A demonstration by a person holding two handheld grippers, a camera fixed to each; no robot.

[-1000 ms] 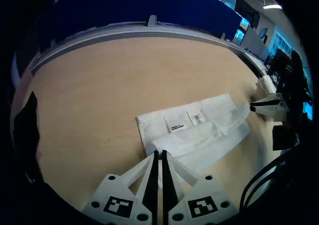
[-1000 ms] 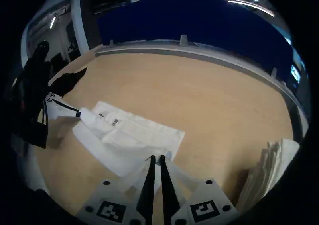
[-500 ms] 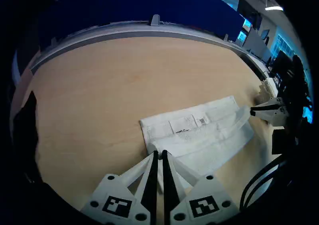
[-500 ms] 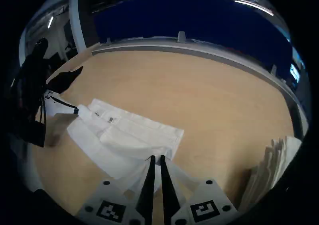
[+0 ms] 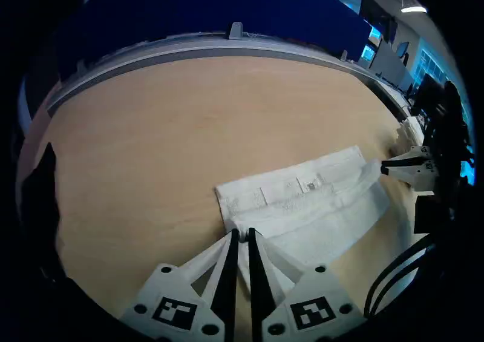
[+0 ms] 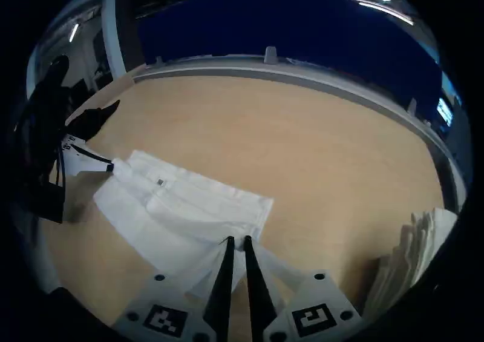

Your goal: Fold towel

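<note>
A white towel [image 5: 308, 203] lies partly folded on the wooden table [image 5: 181, 118], its near layer lifted over the far part. My left gripper [image 5: 241, 238] is shut on the towel's near corner. In the left gripper view the right gripper [image 5: 383, 167] holds the opposite corner at the right. In the right gripper view the towel [image 6: 181, 206] spreads to the left, and my right gripper [image 6: 236, 242] is shut on its near corner. The left gripper [image 6: 109, 167] pinches the far corner there, held by a dark-sleeved hand [image 6: 42, 142].
A stack of folded white towels [image 6: 417, 251] stands at the right in the right gripper view. A blue partition [image 5: 212, 9] with a grey rail runs along the table's far edge. A dark object [image 5: 39, 203] sits at the table's left edge.
Both grippers have carried the lifted towel edge further over the lower layer, covering more of the labels. The fold lies flatter than before.
</note>
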